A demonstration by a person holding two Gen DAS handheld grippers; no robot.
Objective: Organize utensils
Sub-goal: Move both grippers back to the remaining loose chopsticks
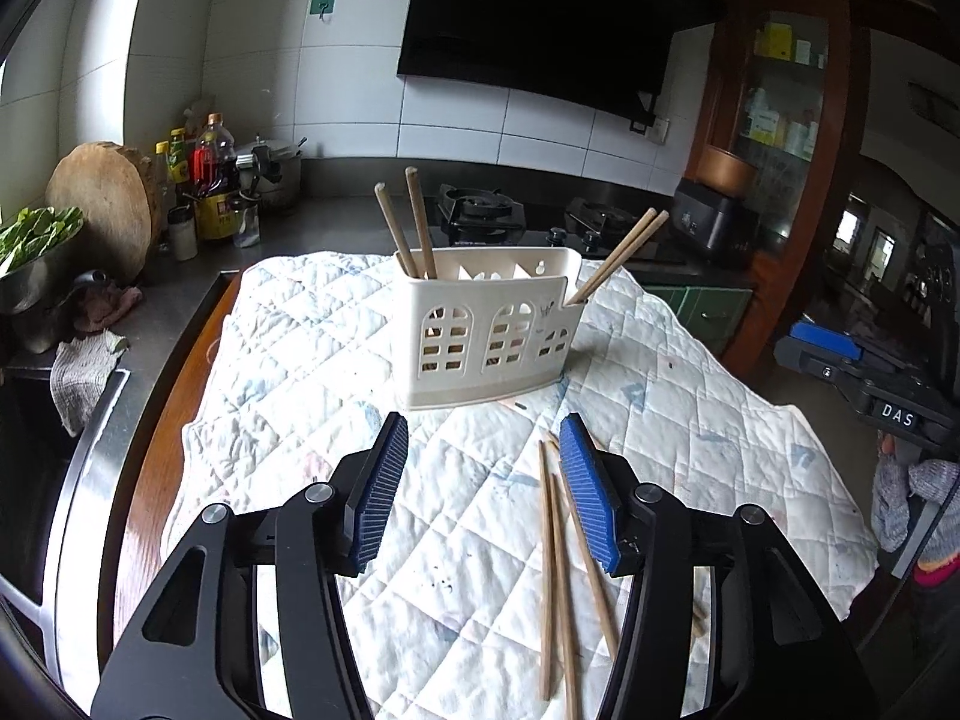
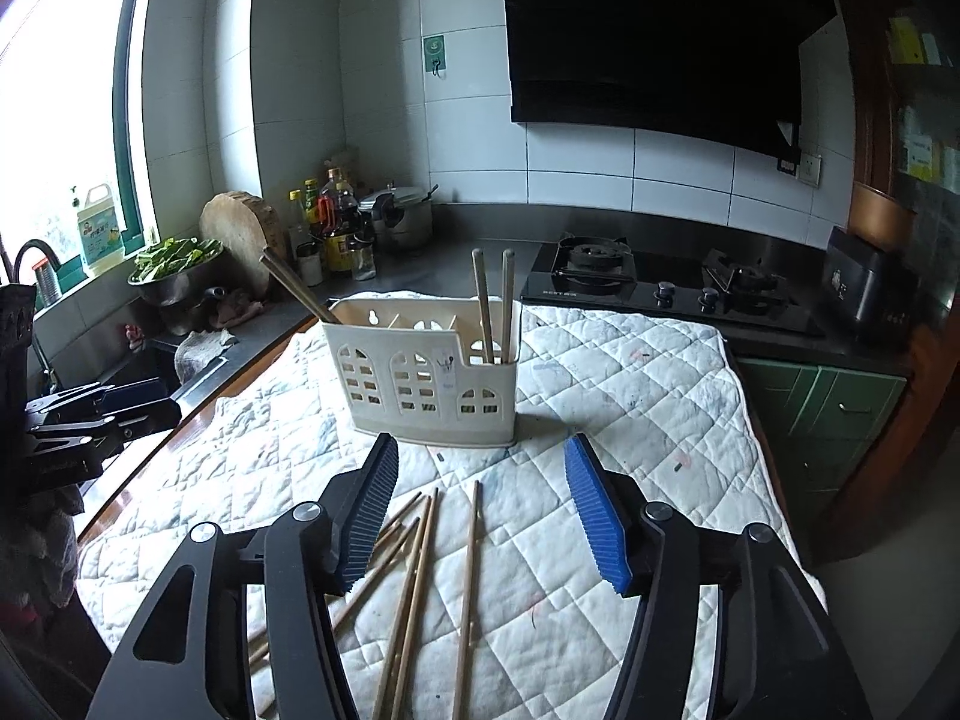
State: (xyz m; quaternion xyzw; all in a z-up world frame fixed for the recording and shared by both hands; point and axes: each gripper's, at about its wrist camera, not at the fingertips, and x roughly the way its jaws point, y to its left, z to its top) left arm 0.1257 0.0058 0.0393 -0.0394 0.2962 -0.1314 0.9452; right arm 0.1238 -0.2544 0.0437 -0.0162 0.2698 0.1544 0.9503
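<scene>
A cream utensil holder with window cut-outs stands on a white quilted cloth. Two pairs of wooden chopsticks stand in it, one at each end. Several loose chopsticks lie on the cloth in front of it. My left gripper hovers open before the holder, its right finger over the loose chopsticks. Just as open, my right gripper hangs above the loose chopsticks. Neither holds anything. Each gripper shows at the edge of the other's view.
A black gas stove sits behind the cloth. Bottles, a pot, a round wooden board and a steel bowl of greens crowd the back left counter. A sink lies at left.
</scene>
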